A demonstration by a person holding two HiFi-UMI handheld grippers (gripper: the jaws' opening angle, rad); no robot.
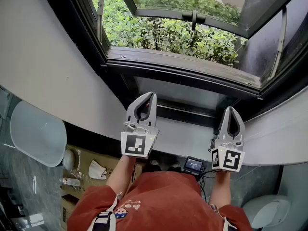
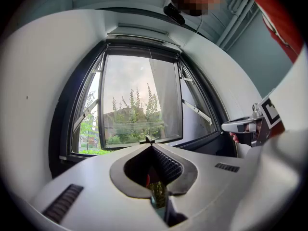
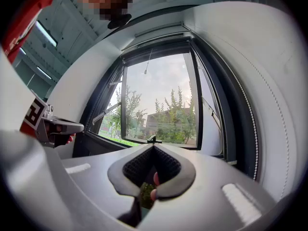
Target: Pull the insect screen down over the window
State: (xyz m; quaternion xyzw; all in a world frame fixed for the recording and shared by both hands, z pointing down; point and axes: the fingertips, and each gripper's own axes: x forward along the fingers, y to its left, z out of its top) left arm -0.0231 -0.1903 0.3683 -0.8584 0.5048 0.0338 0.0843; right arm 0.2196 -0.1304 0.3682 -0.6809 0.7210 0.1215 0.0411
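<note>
The window (image 1: 192, 32) stands with its dark-framed sash (image 2: 139, 100) swung outward, greenery beyond. The insect screen is rolled up in its housing (image 2: 139, 32) along the window's top; a thin pull cord (image 3: 146, 66) hangs from it against the sky. My left gripper (image 1: 148, 96) and right gripper (image 1: 231, 109) are held side by side in front of the lower frame, pointing at the window. Both are shut with nothing between their jaws. Each shows in the other's gripper view: the right gripper (image 2: 240, 125), the left gripper (image 3: 62, 126). Neither touches the window.
A white curved wall (image 1: 48, 71) surrounds the opening. A bead chain (image 3: 251, 124) runs down the right side of the frame. The sash handle (image 1: 194, 18) sits mid-frame. Below are cardboard boxes (image 1: 91, 167), a white tub (image 1: 38, 134) and a small screen device (image 1: 194, 164).
</note>
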